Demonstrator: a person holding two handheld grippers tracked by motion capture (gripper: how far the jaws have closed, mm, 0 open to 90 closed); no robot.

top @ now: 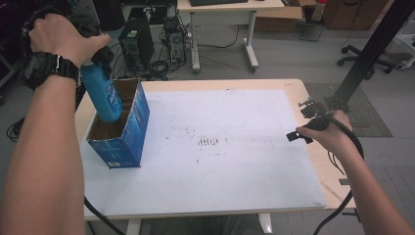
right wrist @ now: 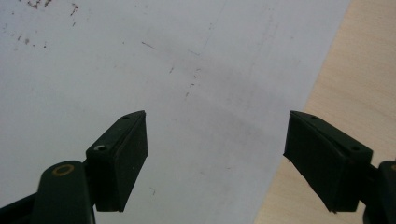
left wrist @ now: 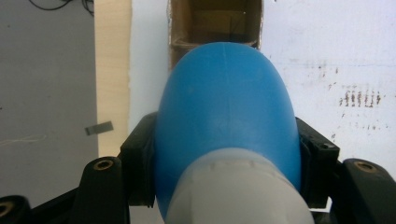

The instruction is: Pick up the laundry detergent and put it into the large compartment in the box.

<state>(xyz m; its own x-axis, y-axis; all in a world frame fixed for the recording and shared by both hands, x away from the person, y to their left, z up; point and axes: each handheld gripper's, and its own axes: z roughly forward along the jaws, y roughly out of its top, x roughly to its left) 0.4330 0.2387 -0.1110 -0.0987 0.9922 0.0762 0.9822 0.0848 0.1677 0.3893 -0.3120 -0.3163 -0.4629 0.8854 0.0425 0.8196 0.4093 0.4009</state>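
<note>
High view: my left gripper [top: 100, 58] clamped the blue bottle [top: 103, 95] over the box [top: 128, 128], upper left.
My right gripper [top: 299, 128] hung agape, mid-right.

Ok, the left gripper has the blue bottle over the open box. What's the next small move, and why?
Probably lower it straight down. The left gripper is shut on the blue bottle, whose lower end already dips past the rim of the box, above a cardboard compartment. The right gripper is open over the white sheet, holding nothing, so it needn't move.
</note>
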